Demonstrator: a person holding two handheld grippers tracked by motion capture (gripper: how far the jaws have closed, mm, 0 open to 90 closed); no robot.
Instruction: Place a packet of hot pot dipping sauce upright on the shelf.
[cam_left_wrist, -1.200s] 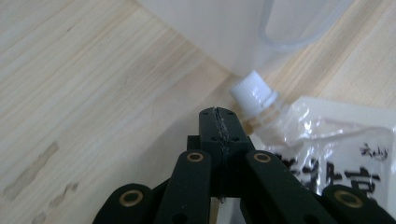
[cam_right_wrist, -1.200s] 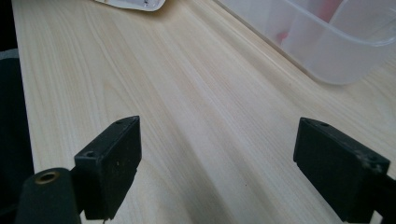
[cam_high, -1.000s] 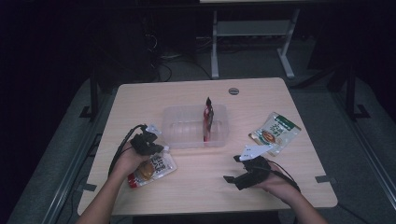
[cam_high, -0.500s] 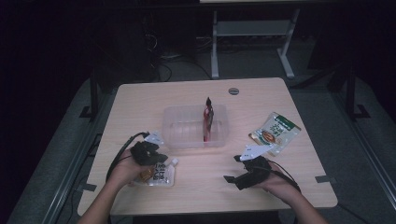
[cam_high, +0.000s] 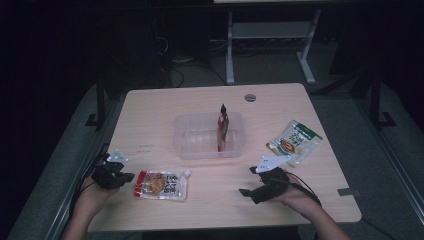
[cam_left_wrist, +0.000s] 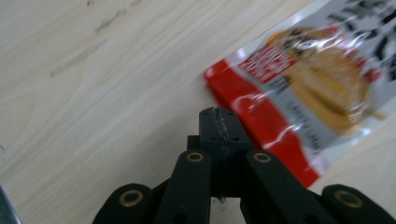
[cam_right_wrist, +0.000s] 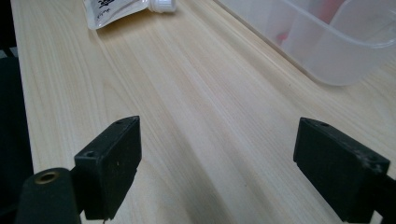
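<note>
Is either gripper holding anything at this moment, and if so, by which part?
Nothing is held. The left gripper is shut on nothing, beside the red edge of the snack pouch lying flat on the table. The right gripper is open over bare wood.

Overhead light falls evenly on the pale desk while the surrounding room lies almost black; glare streaks the glossy red snack pouch, which is softly blurred in the left gripper view, and the high view is grainy.
</note>
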